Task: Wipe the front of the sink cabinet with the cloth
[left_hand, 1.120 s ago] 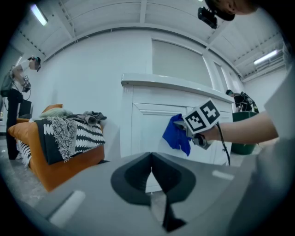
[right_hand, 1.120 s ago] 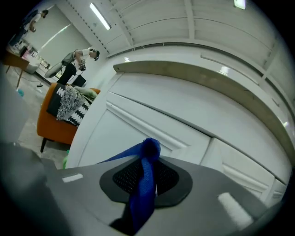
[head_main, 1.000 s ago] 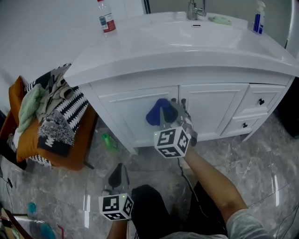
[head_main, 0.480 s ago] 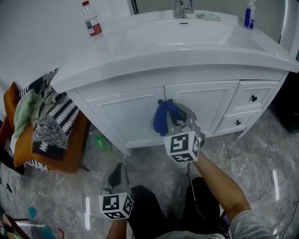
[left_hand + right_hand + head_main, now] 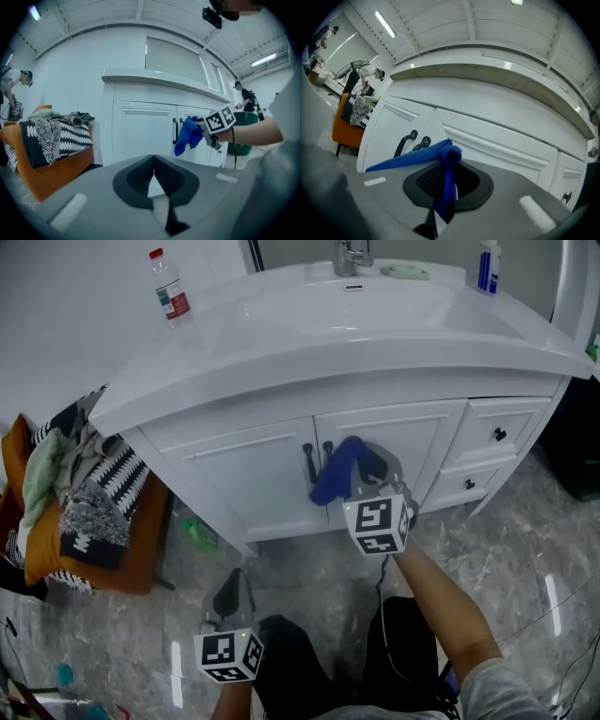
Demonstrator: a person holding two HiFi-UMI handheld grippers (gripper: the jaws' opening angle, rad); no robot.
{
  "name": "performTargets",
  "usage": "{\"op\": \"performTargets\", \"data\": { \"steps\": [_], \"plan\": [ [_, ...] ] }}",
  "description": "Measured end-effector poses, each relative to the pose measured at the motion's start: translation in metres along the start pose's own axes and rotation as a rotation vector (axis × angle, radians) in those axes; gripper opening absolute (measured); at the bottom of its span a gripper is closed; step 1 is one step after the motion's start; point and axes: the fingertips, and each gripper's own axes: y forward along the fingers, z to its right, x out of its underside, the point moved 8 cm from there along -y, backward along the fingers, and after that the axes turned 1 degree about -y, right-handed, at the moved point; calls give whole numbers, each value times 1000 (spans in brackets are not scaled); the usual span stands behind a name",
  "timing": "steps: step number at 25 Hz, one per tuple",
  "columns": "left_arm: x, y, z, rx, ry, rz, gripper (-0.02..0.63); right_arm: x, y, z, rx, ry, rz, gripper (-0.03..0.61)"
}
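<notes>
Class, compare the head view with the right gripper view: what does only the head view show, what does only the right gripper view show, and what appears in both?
Only the head view: the sink top with its faucet, a water bottle, and the left claw held apart from the cabinet. Only the right gripper view: a close look at the right claw shut on the blue cloth, and a person bending over at far left. Both: that cloth, two black door handles and the white cabinet front.
</notes>
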Motion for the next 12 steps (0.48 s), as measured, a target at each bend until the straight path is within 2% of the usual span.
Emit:
{"op": "performTargets", "data": {
  "steps": [3, 12],
  "plan": [
    [0, 4, 5, 11, -1, 1, 11, 10, -4, 13, 32, -38, -12, 34],
    [2, 13, 18, 50, -13, 1, 11, 45, -25, 98, 159, -147, -90, 35]
  ]
}}
